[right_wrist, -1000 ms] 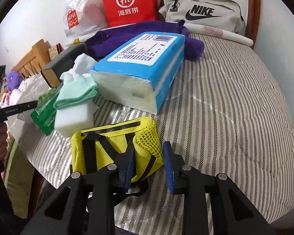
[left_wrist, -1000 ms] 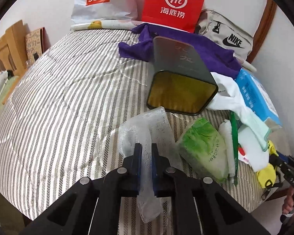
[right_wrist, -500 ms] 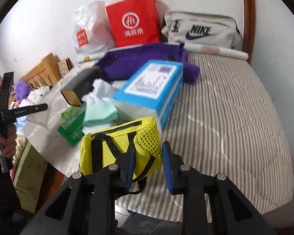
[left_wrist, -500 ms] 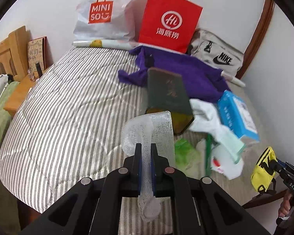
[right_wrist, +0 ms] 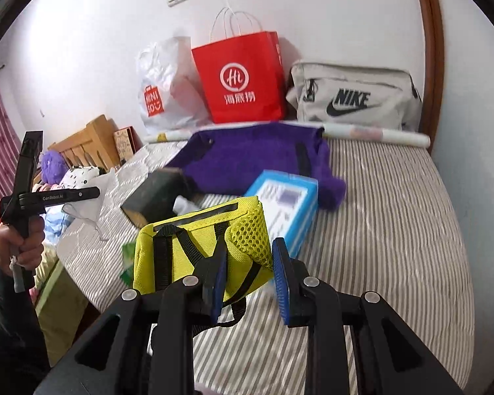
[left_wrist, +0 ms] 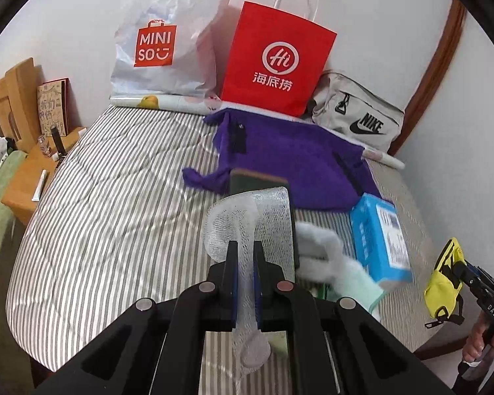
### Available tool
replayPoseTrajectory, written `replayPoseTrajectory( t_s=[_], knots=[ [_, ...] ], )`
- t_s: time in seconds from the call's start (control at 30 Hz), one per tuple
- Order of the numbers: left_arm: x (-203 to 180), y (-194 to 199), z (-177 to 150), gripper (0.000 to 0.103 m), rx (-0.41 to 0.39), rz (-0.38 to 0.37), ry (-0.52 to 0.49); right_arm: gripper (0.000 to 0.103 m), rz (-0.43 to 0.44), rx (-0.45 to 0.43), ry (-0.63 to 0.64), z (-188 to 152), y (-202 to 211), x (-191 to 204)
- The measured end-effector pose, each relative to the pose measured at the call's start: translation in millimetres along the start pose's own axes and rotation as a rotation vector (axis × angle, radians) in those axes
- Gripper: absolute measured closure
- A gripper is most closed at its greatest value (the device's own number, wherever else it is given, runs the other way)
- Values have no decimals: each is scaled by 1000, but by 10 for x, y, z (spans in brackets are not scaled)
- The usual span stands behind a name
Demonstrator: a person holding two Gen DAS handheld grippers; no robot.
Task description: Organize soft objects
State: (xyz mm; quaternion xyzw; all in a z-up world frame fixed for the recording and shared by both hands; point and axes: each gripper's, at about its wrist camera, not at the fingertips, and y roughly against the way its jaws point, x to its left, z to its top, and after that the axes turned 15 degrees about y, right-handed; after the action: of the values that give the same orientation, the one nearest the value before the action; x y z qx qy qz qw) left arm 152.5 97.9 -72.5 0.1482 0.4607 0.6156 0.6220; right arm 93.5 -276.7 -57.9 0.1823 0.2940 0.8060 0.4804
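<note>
Above the bed (left_wrist: 115, 217), you've got left gripper (left_wrist: 245, 273) fingers clamped on the mesh (left_wrist: 247, 223), right gripper (right_wrist: 248, 276) pinching the yellow pouch (right_wrist: 194, 240). Lift stage; next needs a drop spot.

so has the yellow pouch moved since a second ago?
Yes. The yellow pouch has gone up: earlier it lay on the striped bed, now it hangs in the right gripper above it.

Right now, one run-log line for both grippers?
left gripper: shut on mesh bag | right gripper: holding yellow pouch | both above bed
</note>
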Motion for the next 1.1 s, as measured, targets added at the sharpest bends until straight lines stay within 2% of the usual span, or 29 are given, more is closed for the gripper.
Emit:
replayPoseTrajectory(
  t_s=[0.57,0.9,1.1],
  knots=[
    [-287,-382,557,95,28,-35,8,77,-24,-18,-52,720,-682,-565],
    [-452,-818,952,95,70,-43,14,77,-27,-7,-45,1017,-1194,-731],
    [-542,-1152,1134,95,98,-45,19,77,-39,30,-27,1114,-1584,-794]
  ],
)
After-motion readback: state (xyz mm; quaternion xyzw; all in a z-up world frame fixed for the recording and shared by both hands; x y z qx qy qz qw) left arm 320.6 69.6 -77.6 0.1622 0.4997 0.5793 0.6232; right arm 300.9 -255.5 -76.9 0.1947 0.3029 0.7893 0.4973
